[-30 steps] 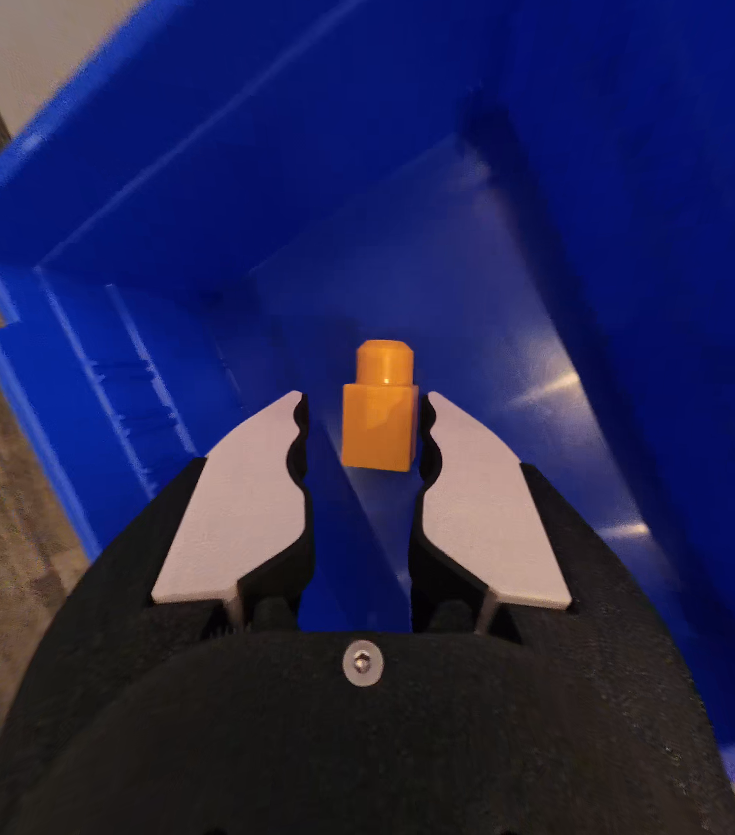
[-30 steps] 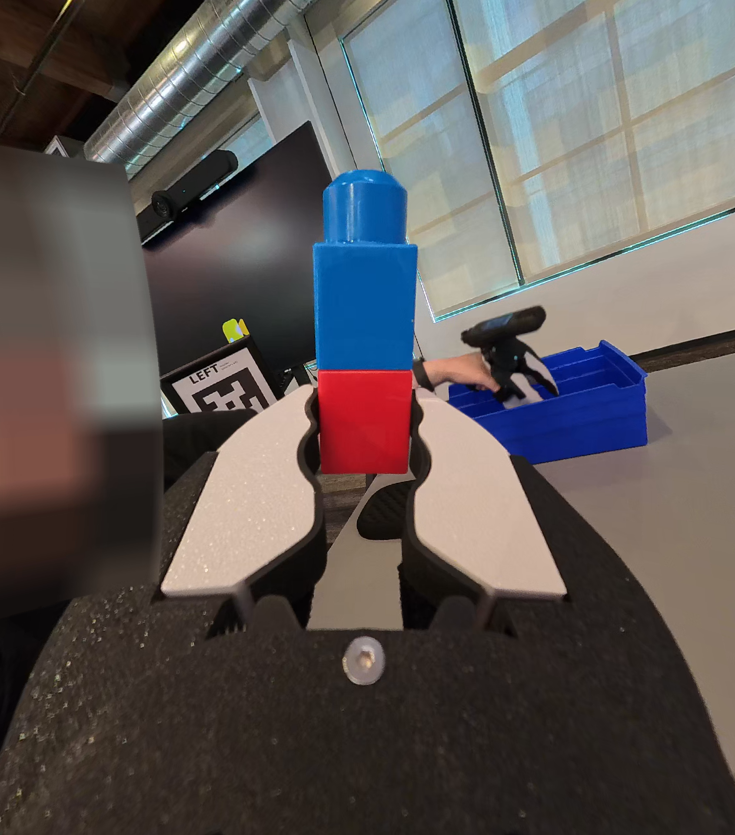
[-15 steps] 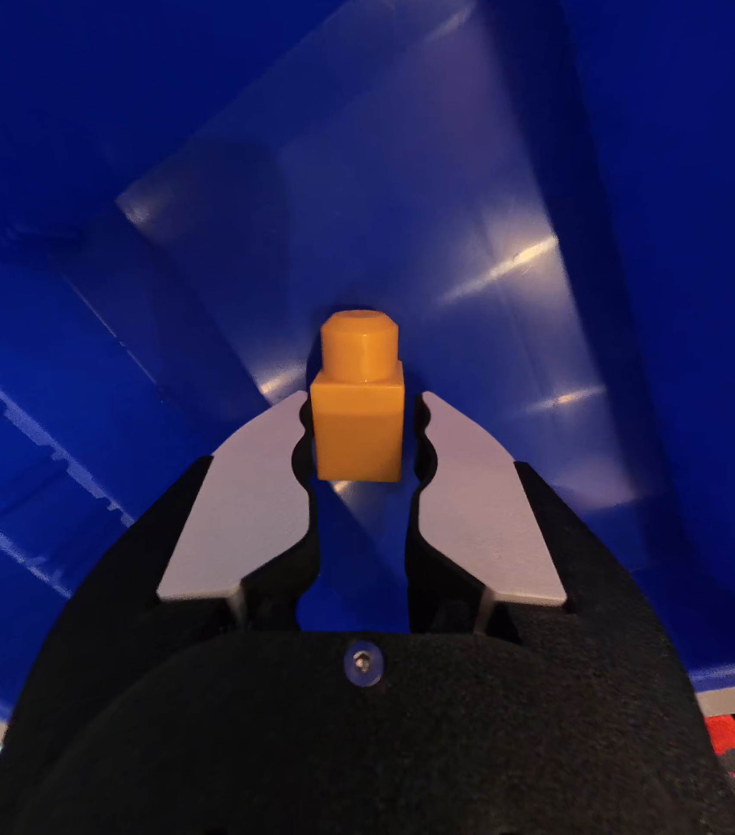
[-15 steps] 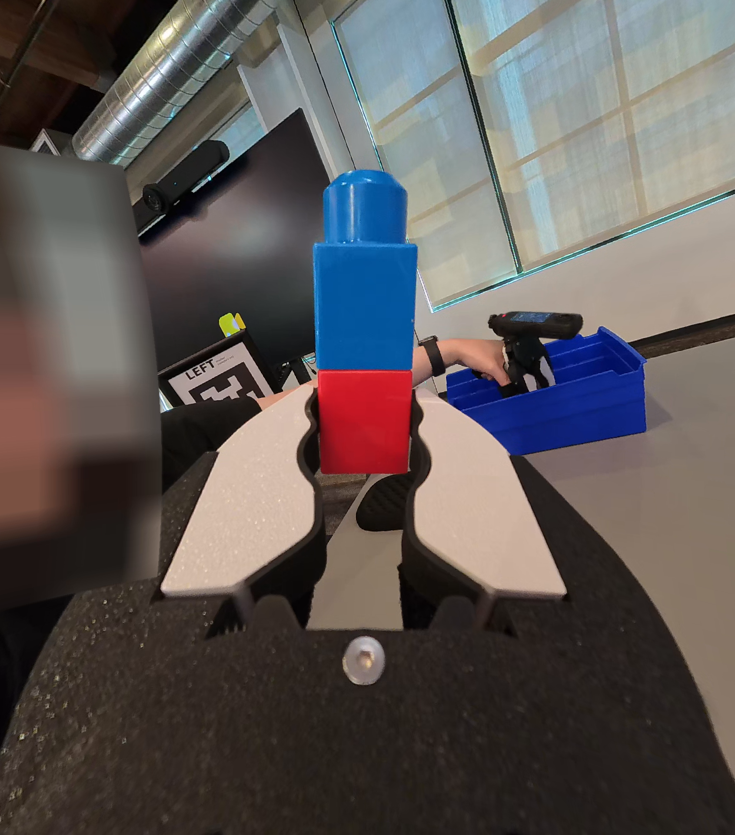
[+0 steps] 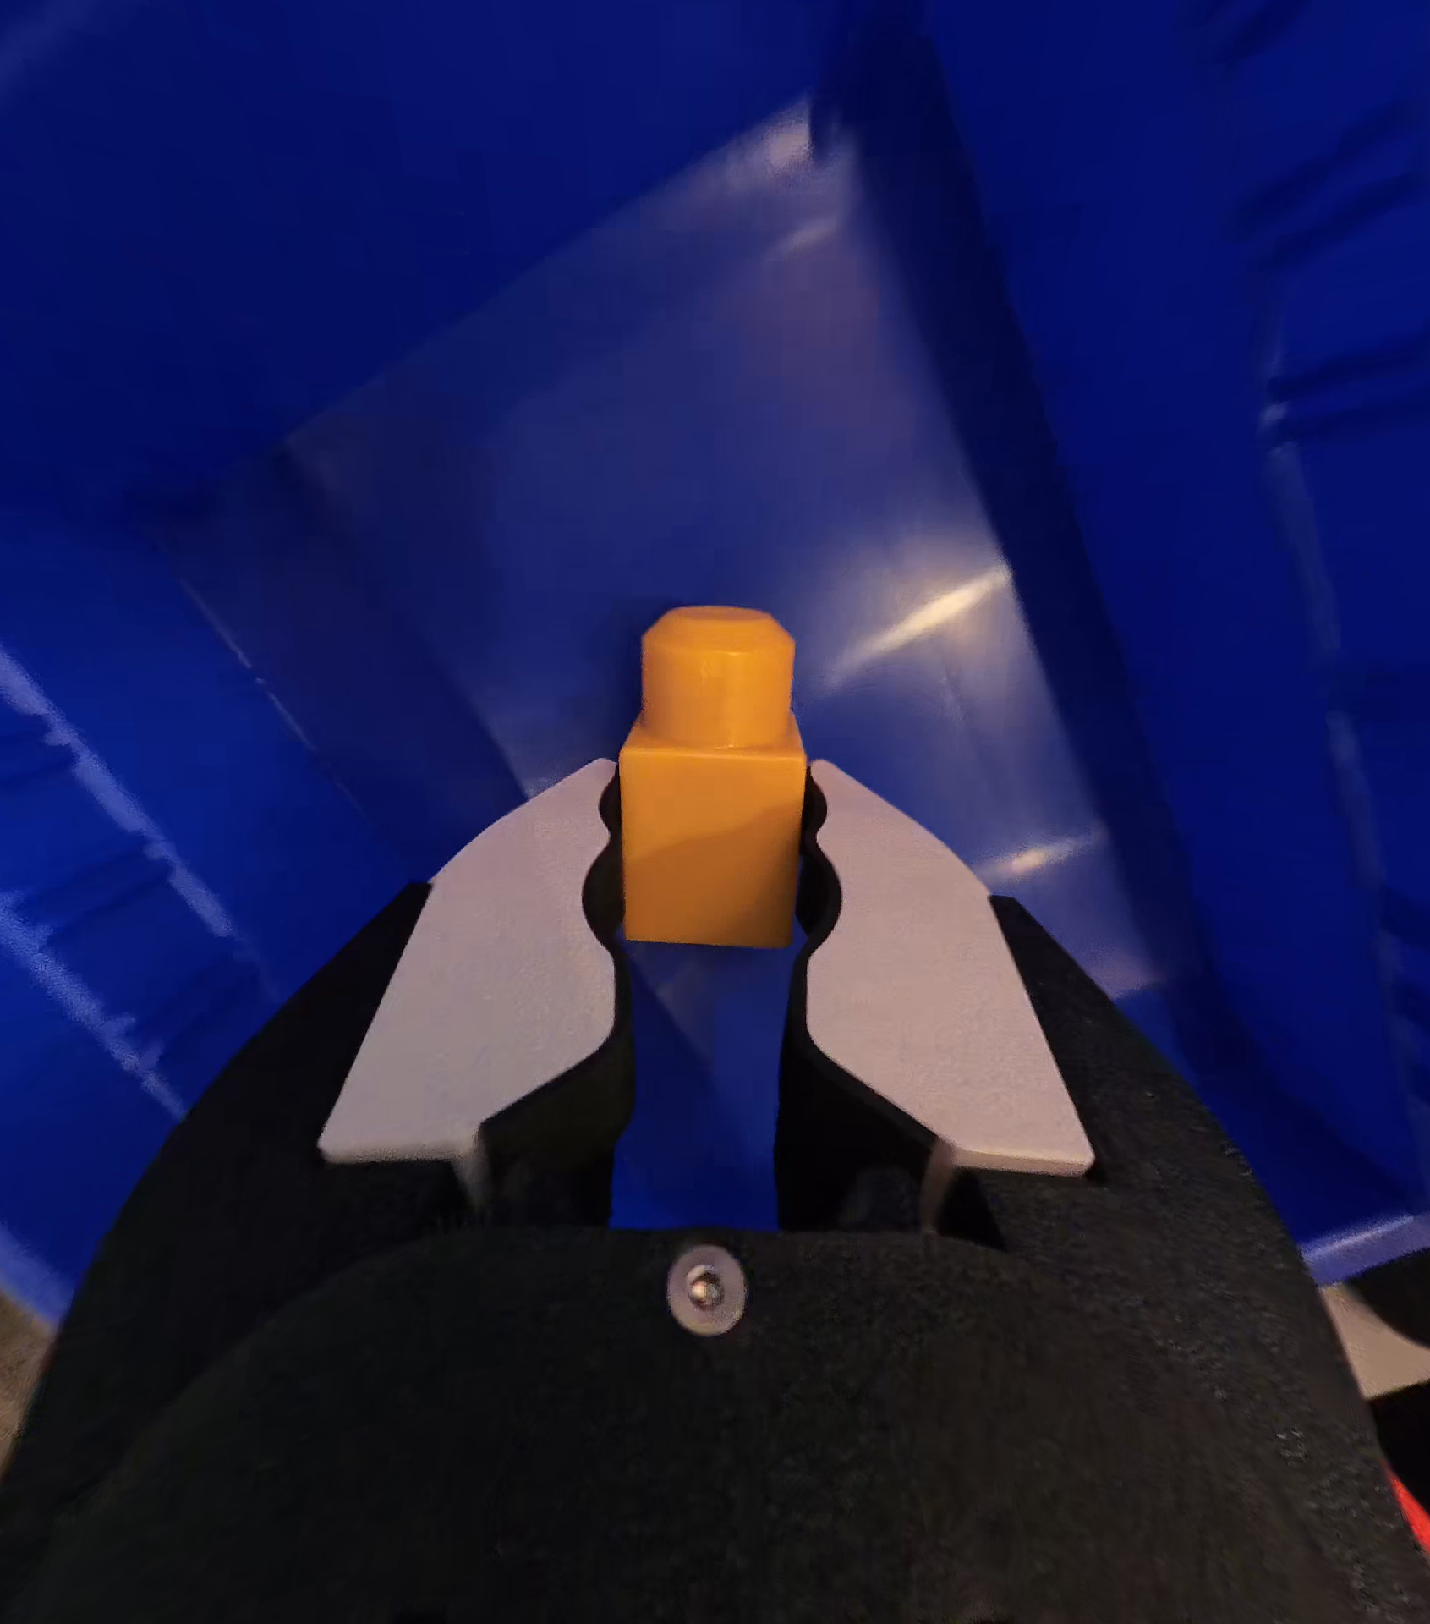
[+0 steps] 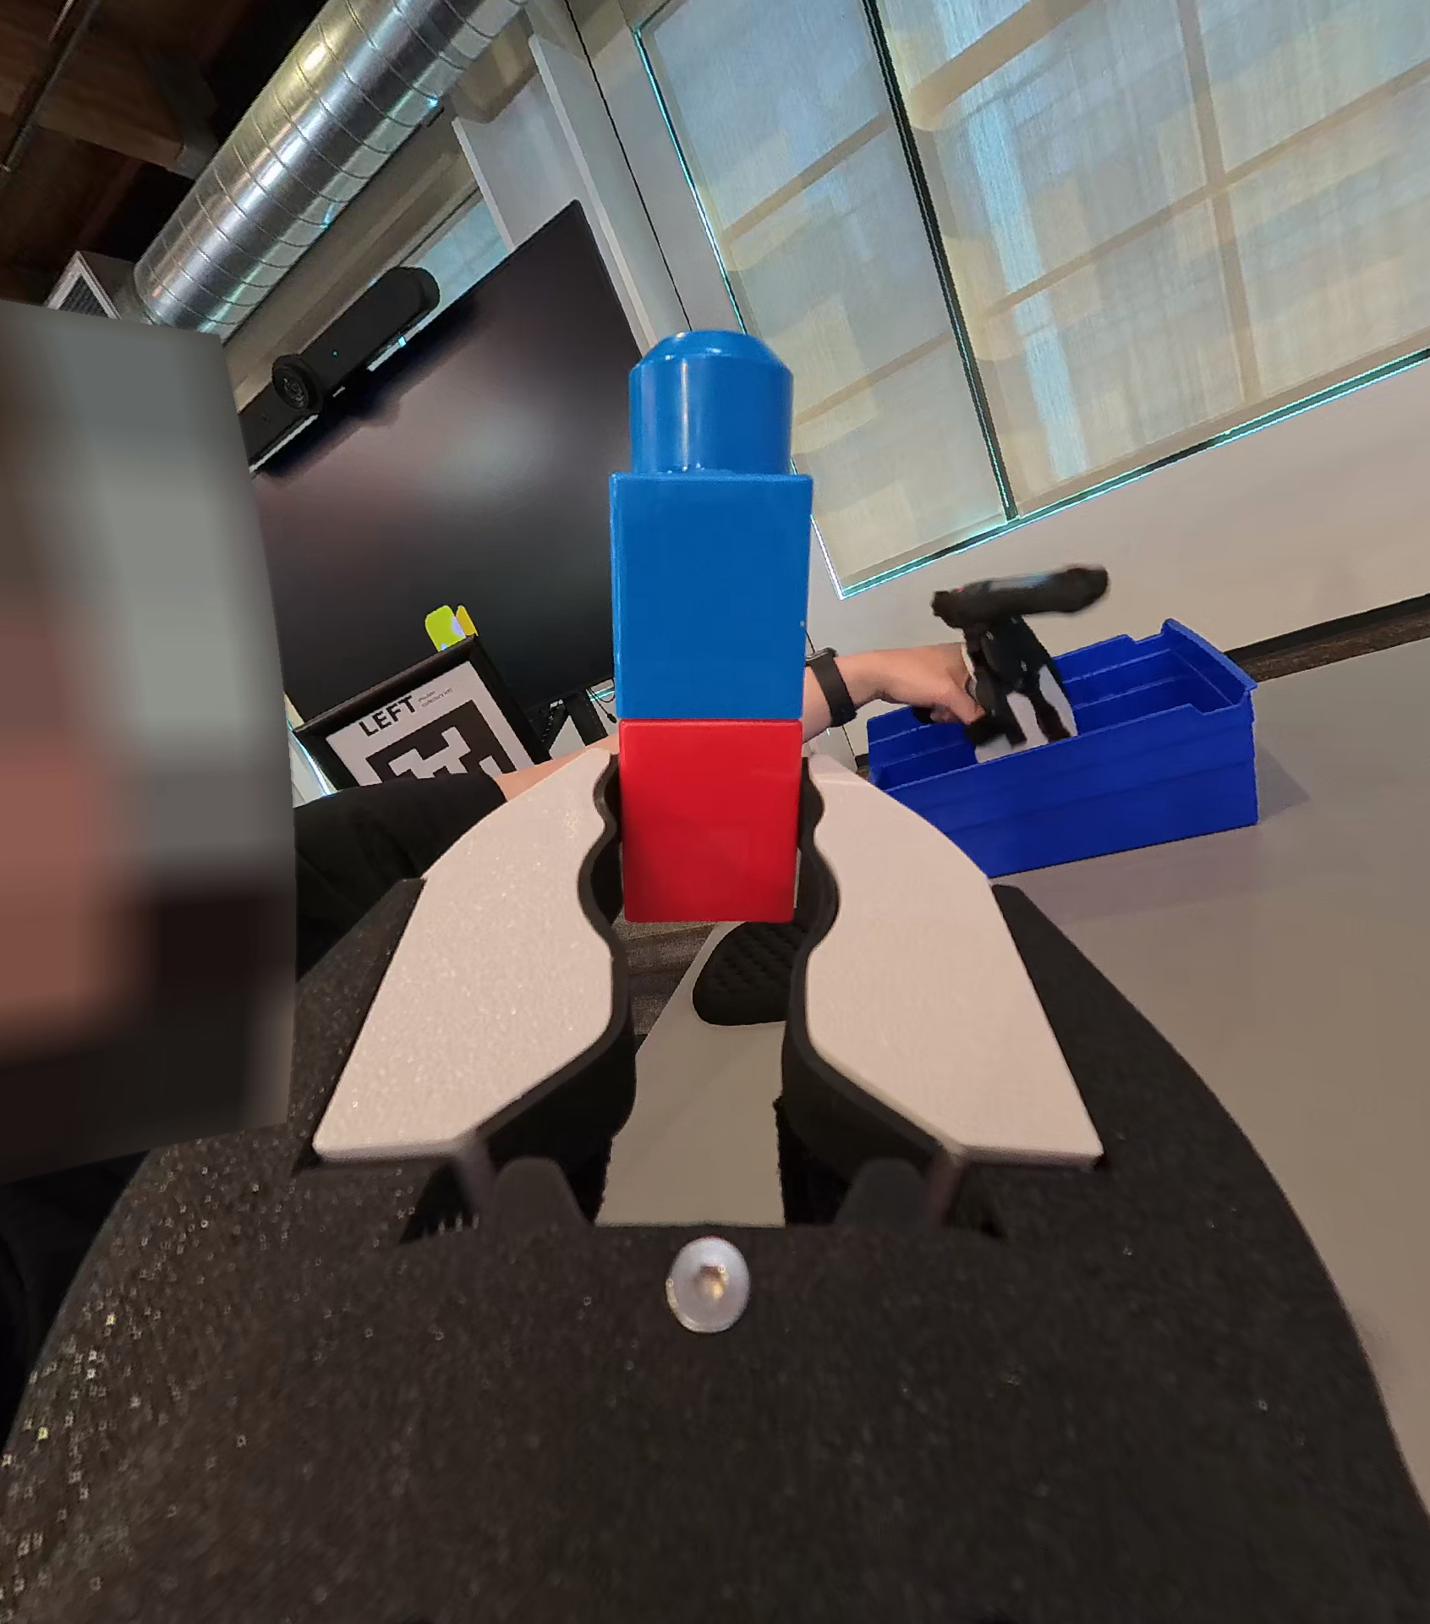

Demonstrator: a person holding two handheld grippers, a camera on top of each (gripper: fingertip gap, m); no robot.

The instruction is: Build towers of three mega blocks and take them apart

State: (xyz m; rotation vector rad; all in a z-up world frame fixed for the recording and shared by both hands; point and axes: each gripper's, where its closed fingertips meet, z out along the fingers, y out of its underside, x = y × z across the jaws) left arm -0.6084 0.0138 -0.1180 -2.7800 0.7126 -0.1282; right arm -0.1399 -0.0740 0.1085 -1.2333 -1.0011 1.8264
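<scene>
In the left wrist view my left gripper [image 5: 711,782] is inside the blue bin [image 5: 1133,395]. Its fingers press both sides of an orange mega block [image 5: 707,866], whose stud points away from me. In the right wrist view my right gripper [image 6: 711,791] is shut on a red block [image 6: 709,835]. A blue block [image 6: 711,598] is stacked on the red one, and the two-block tower is held in the air above the grey table [image 6: 1265,1011]. The left gripper also shows far off in the right wrist view [image 6: 1014,703], dipped into the blue bin [image 6: 1089,804].
The bin stands on the grey table at the right, below large windows [image 6: 1133,264]. A person's arm [image 6: 887,685] reaches to the bin. A black screen [image 6: 474,492] and a marker card [image 6: 421,729] stand behind. A black pad [image 6: 746,975] lies below the tower.
My left gripper moved deeper into the bin and its fingers closed from a gap on each side onto the orange block. The right gripper holds the red-and-blue tower almost still.
</scene>
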